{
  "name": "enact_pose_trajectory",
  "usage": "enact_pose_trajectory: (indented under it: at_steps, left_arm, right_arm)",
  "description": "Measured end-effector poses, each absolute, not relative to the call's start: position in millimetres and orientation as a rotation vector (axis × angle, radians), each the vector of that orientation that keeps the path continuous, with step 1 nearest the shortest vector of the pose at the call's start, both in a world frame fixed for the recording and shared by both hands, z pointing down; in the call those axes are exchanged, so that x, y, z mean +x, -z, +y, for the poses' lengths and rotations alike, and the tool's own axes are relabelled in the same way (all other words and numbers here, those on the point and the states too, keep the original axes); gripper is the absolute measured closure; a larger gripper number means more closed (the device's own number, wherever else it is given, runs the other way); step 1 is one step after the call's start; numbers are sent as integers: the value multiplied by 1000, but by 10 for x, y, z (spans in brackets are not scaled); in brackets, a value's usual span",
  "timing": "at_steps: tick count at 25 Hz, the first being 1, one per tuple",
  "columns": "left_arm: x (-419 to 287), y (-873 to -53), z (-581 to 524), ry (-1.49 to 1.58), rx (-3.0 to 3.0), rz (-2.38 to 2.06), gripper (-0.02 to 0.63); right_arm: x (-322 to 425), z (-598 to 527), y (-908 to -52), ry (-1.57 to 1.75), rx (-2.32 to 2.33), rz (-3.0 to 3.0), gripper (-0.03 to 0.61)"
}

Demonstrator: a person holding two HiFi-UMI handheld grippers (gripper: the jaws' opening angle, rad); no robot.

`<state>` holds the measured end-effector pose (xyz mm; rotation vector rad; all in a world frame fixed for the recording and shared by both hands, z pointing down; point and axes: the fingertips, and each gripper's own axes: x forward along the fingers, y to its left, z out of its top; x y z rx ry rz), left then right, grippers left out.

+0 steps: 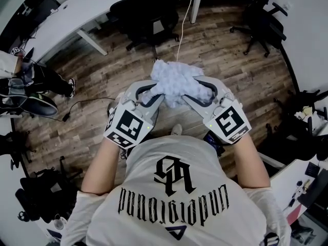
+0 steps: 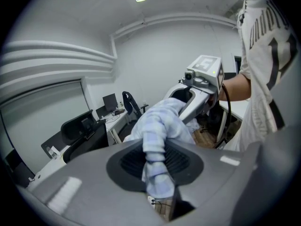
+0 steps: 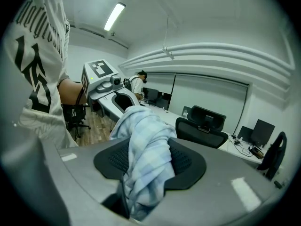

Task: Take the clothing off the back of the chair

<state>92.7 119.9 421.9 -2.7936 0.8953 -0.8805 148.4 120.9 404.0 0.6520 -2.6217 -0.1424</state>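
A white T-shirt with black lettering fills the bottom of the head view, worn by the person seen from above with both bare forearms stretched forward. Each hand holds a grey gripper topped by a cube with square markers. The left gripper and the right gripper point inward toward each other, and between them hangs the clothing, a bunched pale blue checked garment. It is held in the air above the wooden floor, well apart from the black office chair near the floor's far edge. In the left gripper view the jaws are clenched on a twisted fold of the fabric. In the right gripper view the jaws likewise pinch a thick fold between the dark ribbed pads. A white worktop runs along the floor's far left corner.
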Motion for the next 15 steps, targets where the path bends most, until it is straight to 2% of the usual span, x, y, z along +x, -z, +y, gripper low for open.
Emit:
enact_pose_trajectory:
  at_steps: [15]
  left_arm:
    - [112,-4227,1468,857,-2801,864,482]
  right_arm:
    - [661,1491,-4055,123,707,-2607,388]
